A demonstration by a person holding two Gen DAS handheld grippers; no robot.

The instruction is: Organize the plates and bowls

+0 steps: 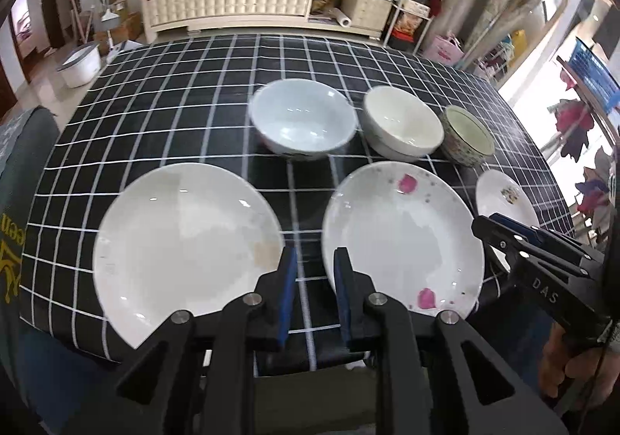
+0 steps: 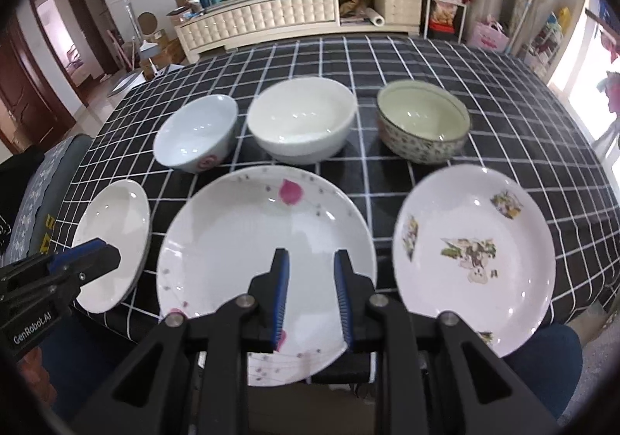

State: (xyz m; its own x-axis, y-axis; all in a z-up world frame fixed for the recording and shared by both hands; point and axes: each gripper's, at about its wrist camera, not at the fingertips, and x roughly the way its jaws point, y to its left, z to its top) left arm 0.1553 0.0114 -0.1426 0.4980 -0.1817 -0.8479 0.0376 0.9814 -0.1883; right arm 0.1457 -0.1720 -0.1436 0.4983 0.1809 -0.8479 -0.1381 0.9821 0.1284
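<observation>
Evidently glazed ceramic, the three plates — plain plate [image 1: 186,241], pink-petal plate [image 2: 267,260], bird-print plate [image 2: 472,260] — lie in a near row on the checked table [image 2: 503,94], three bowls [image 2: 302,121] behind: stiff, slick, breakable, likely best pinched at a raised rim. Left tongs [image 1: 312,295] and right tongs [image 2: 312,295] hover narrowly apart, holding nothing.

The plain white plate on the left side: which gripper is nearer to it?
Left. The left gripper hangs just beside the plain white plate. The right gripper hangs over the pink-petal plate.
</observation>
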